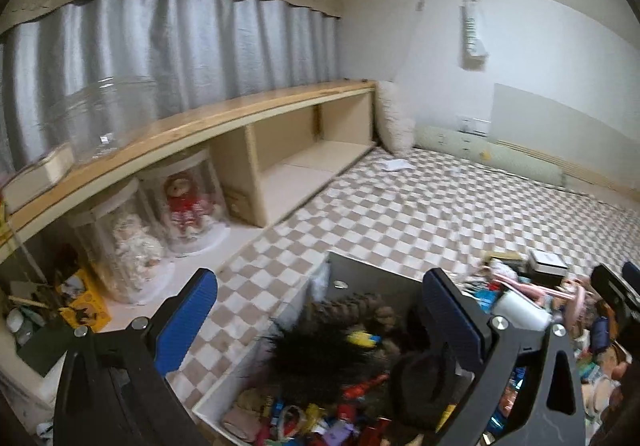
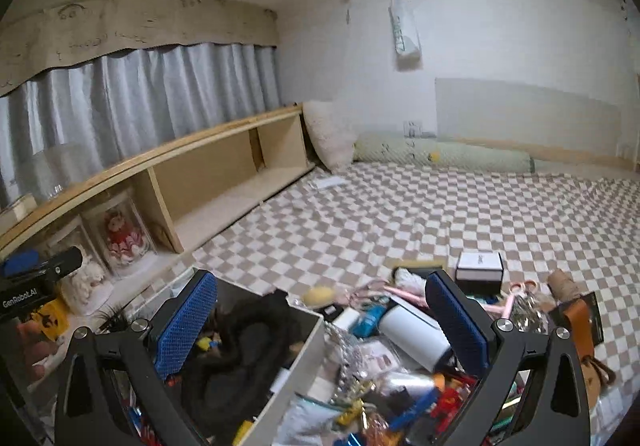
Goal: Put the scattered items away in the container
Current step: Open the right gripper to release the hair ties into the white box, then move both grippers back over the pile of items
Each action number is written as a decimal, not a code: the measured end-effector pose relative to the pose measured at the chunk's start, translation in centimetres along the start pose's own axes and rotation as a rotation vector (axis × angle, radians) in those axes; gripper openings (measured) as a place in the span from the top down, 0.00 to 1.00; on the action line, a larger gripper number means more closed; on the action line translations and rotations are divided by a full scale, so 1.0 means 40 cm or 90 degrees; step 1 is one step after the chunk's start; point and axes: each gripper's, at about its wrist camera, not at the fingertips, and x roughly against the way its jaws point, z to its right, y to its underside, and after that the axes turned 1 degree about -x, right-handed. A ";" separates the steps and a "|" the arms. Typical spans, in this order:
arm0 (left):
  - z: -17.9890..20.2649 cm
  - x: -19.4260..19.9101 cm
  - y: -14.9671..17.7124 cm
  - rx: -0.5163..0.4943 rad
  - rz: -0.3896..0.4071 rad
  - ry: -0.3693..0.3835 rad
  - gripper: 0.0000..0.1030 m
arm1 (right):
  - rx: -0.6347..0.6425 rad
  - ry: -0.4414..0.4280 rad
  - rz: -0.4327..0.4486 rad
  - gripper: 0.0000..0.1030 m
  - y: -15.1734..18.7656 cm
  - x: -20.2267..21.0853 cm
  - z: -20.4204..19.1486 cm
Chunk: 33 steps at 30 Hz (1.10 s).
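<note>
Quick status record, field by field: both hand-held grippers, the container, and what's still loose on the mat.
left hand-held gripper: open, empty, above the container
right hand-held gripper: open, empty, over the container's edge and the pile
container: white bin on the checkered mat, already holding a black furry item and small toys
still loose: white cylinder, pink scissors, black-and-white box, brown leather pouch, mixed small clutter

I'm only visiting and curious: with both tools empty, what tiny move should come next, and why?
Probably lower the right tool onto the white cylinder and close on it. Its jaws stand open and empty, the cylinder lies in the pile just outside the container, almost between the fingers. The left tool hangs open over the container, holding nothing.
</note>
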 end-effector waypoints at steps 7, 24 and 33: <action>0.076 0.011 0.003 -0.036 -0.013 0.070 0.00 | -0.045 0.072 -0.050 0.00 -0.009 0.018 0.091; 0.266 0.001 0.017 -0.083 -0.063 0.152 0.00 | -0.046 0.212 -0.129 0.00 0.011 0.048 0.239; 0.379 -0.020 0.037 -0.109 -0.107 0.214 0.00 | -0.043 0.248 -0.204 0.00 0.034 0.017 0.326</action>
